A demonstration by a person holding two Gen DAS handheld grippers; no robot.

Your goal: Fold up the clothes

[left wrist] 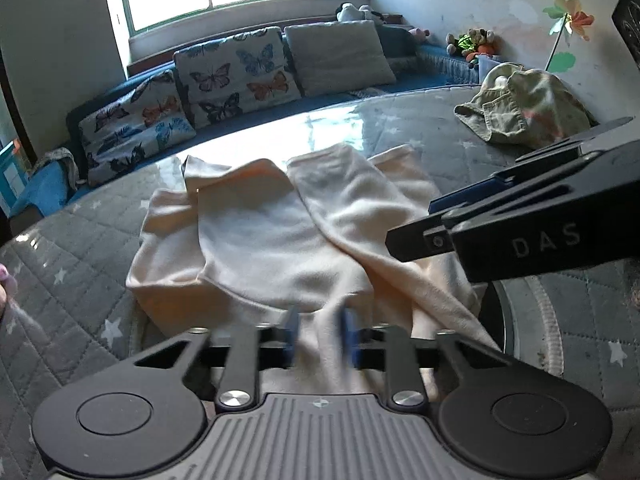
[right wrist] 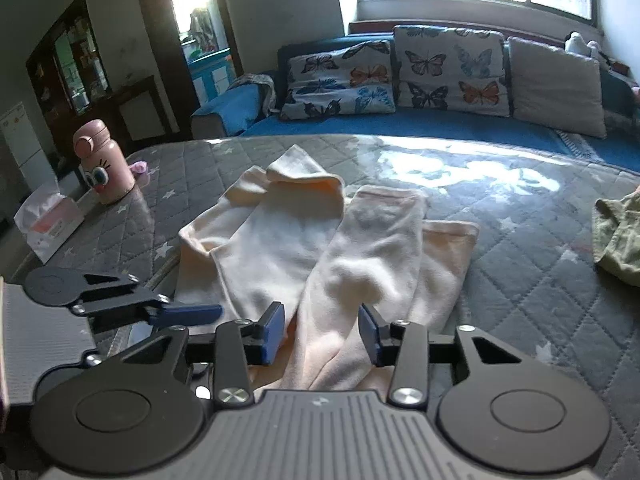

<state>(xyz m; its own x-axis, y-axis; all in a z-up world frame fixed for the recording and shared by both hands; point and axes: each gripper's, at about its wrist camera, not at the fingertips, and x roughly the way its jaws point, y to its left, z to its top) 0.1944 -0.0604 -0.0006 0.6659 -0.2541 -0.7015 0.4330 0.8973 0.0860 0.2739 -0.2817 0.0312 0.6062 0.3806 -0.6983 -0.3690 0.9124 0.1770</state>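
Observation:
A cream garment (left wrist: 280, 240) (right wrist: 304, 248) lies rumpled and partly folded on the grey quilted table cover (left wrist: 80, 280) (right wrist: 520, 272). A long strip of it runs toward the near edge. My left gripper (left wrist: 320, 334) is low over that near edge. Its blurred blue pads (left wrist: 291, 332) stand apart with cream cloth between them. My right gripper (right wrist: 322, 330) is open, its pads astride the strip's near end. In the left wrist view the right gripper (left wrist: 416, 220) reaches in from the right over the garment. In the right wrist view the left gripper (right wrist: 200, 314) sits at the left.
A crumpled olive-green garment (left wrist: 520, 116) (right wrist: 618, 244) lies at the table's far right. A pink bottle (right wrist: 106, 160) and a tissue box (right wrist: 48, 224) stand at the left edge. Beyond the table is a blue sofa (right wrist: 400, 128) with butterfly cushions (left wrist: 236, 76).

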